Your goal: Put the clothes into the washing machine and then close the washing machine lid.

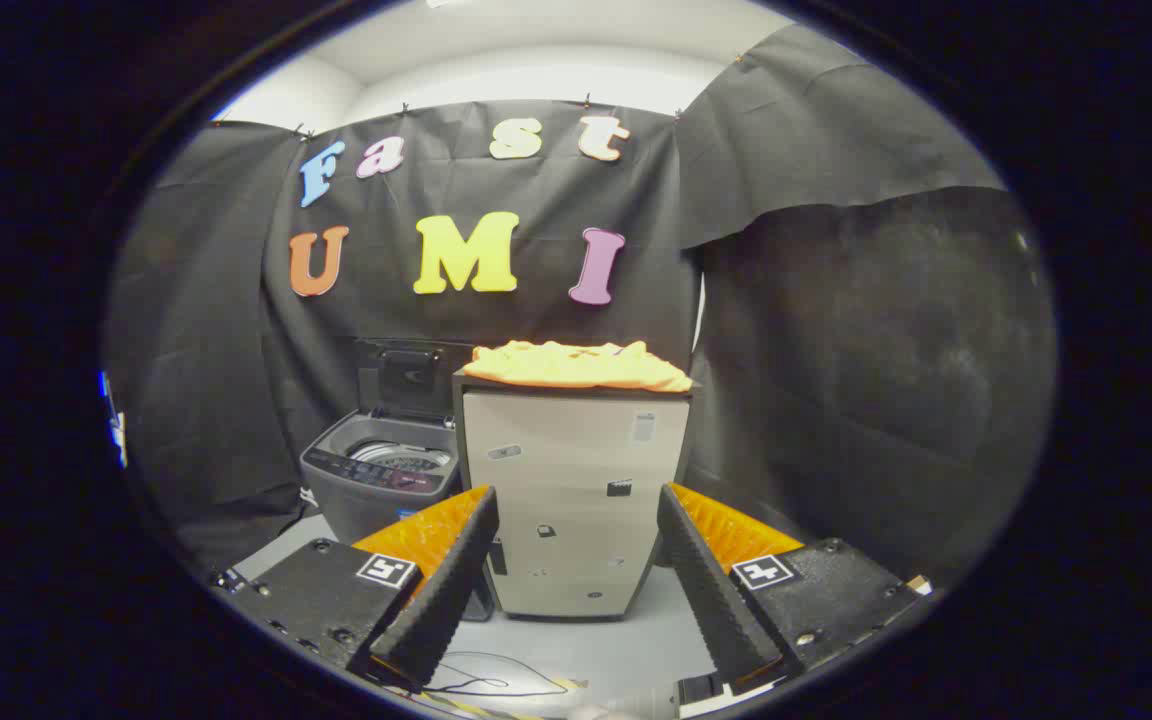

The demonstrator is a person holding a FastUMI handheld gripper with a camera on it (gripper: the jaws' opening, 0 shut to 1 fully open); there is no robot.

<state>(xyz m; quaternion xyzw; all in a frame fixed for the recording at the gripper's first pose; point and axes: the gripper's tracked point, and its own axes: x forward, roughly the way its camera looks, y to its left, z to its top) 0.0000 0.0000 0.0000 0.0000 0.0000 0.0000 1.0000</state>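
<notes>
A folded orange-yellow garment [576, 365] lies on top of a pale cabinet [571, 490], well beyond my fingers. To the cabinet's left stands a small grey top-loading washing machine [381, 480]. Its dark lid [411, 375] is raised upright at the back, and the metal drum shows inside. My gripper [576, 520] is open, its fingers spread wide with the cabinet's front seen between them. Nothing is held.
Black cloth walls close the booth behind and on both sides. The floor [596, 650] is light grey, with a thin dark cable [481, 680] lying on it just below my fingers.
</notes>
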